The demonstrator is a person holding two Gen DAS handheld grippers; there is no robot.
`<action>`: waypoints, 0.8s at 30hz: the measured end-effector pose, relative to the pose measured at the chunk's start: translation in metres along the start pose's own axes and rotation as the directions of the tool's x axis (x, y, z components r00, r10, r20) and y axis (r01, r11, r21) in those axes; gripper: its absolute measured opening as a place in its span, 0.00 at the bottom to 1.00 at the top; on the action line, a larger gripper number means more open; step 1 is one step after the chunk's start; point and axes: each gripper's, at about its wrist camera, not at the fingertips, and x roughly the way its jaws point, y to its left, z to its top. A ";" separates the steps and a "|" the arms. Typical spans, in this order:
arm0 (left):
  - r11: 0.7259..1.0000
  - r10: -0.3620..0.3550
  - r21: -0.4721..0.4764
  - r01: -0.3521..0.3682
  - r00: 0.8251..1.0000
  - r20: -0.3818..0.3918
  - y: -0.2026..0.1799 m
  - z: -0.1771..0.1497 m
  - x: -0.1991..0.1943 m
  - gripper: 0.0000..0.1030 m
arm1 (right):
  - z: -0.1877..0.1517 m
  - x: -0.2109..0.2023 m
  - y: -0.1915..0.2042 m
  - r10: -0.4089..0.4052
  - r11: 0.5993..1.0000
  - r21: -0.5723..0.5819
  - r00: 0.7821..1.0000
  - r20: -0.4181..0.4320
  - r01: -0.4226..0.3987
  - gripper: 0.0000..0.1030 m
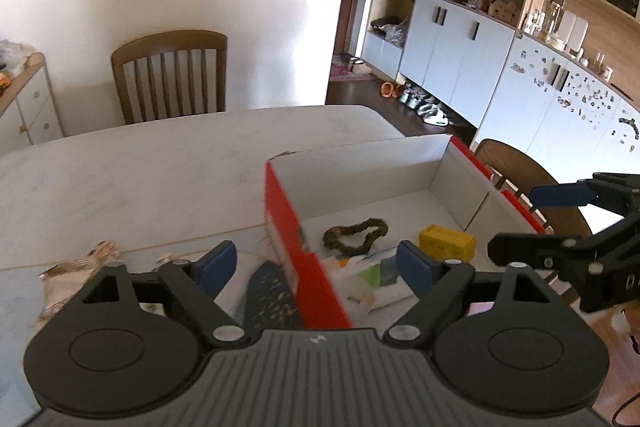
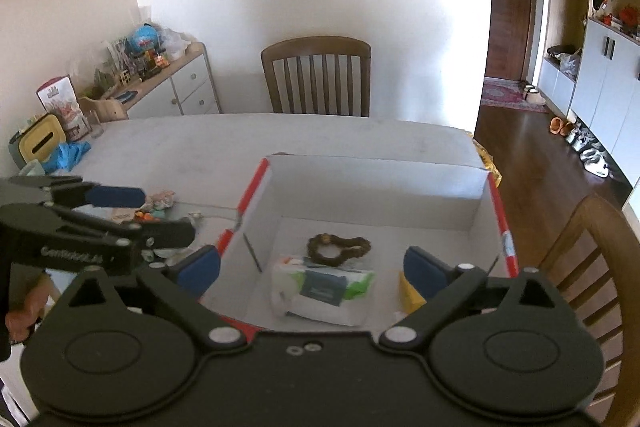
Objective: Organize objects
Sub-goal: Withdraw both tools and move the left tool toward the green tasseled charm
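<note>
A red-and-white cardboard box point(image 2: 496, 211) lies open on the table. Inside it rest a brown beaded loop point(image 2: 338, 247), a white and green packet point(image 2: 324, 287) and a small yellow box point(image 1: 447, 242). My right gripper point(image 2: 316, 269) hovers over the box's near side, open, with nothing between its blue pads. My left gripper point(image 1: 316, 269) is open above the box's red left wall point(image 1: 298, 255), empty too. A dark patterned item point(image 1: 270, 301) lies just outside that wall. Each gripper shows in the other's view: the right gripper point(image 1: 528, 223) and the left gripper point(image 2: 160, 213).
Small loose items point(image 2: 158, 205) lie on the table point(image 2: 200, 147) left of the box. Wooden chairs stand at the far side point(image 2: 316, 75) and the right point(image 2: 592, 267). A sideboard point(image 2: 176, 87) with clutter is at the back left. A hand point(image 2: 24, 311) shows at the lower left.
</note>
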 end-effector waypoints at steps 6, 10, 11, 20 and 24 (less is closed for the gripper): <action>1.000 0.014 -0.005 -0.014 0.999 0.030 0.024 -0.020 -0.020 1.00 | -0.006 0.005 0.030 0.015 1.000 0.005 1.000 0.001 -0.015 0.99; 0.999 0.027 -0.044 -0.026 0.999 0.035 0.049 -0.034 -0.031 1.00 | -0.008 0.010 0.050 0.026 1.000 0.012 1.000 0.005 -0.026 0.99; 0.998 0.031 -0.051 -0.029 0.999 0.037 0.055 -0.038 -0.034 1.00 | -0.009 0.011 0.057 0.027 1.000 0.008 1.000 0.005 -0.027 0.99; 0.992 0.045 -0.119 -0.041 0.998 0.032 0.107 -0.074 -0.056 1.00 | -0.015 0.032 0.101 0.039 0.999 0.004 0.999 -0.024 -0.039 0.99; 0.986 0.037 -0.165 -0.032 0.999 0.029 0.131 -0.085 -0.061 1.00 | -0.017 0.043 0.117 0.043 0.999 0.004 0.998 -0.039 -0.042 0.99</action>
